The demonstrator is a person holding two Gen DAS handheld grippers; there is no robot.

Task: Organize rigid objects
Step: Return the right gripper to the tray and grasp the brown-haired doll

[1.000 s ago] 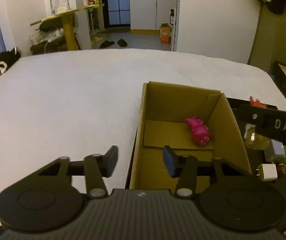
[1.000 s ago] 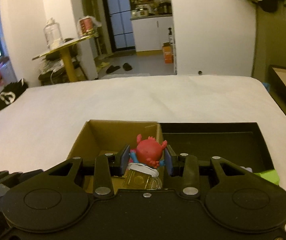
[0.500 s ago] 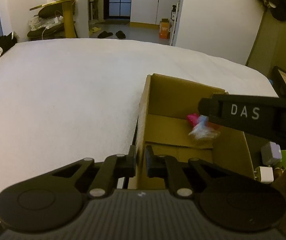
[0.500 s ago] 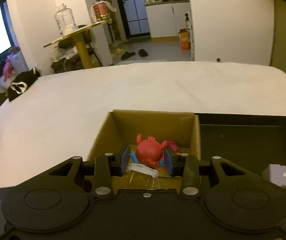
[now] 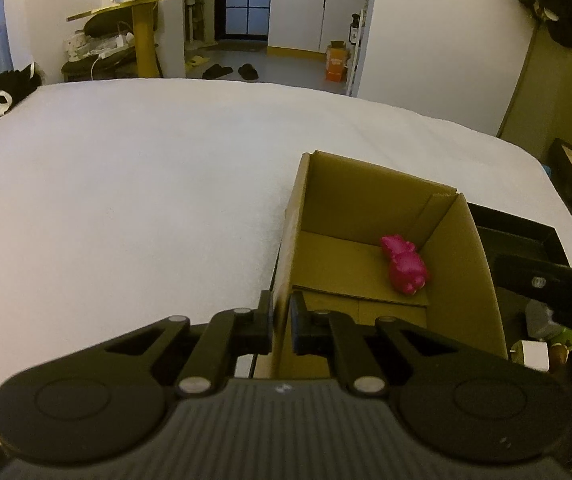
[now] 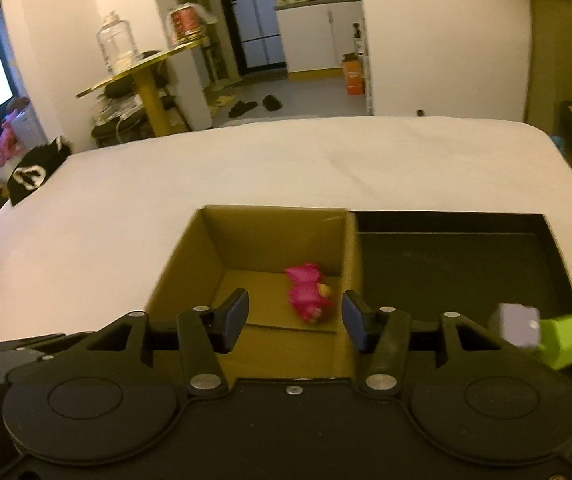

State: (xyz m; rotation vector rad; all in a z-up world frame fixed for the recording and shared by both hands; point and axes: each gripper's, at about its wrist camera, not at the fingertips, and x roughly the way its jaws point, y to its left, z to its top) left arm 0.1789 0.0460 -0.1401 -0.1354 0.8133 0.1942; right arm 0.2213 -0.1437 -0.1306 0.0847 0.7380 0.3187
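A brown cardboard box (image 5: 369, 216) sits open on a white bed (image 5: 126, 200), and the left gripper (image 5: 281, 322) is clamped on its near left wall, one black finger outside the cardboard and one inside, the pads pinching the wall's top edge. Down on the box floor, towards the far right corner, lies a pink toy figure (image 5: 403, 264) on its side, touching nothing but the cardboard under it. The right gripper (image 6: 293, 320) hangs over the near end of the same box, its jaws apart with nothing between them; they have just been opening. Between those blue-padded fingers, further down, the pink toy shows again on the box floor. Just to the right of the box, touching its wall, is a shallow black tray (image 6: 449, 256), its far part bare. At the tray's near end, a grey-lilac block (image 6: 515, 324) and a bright green block (image 6: 563, 338) sit together, blurred, and I cannot tell whether they touch. From the left side a white plug-like piece (image 5: 531, 356) shows in that same corner of the tray, partly behind the right gripper's black arm.
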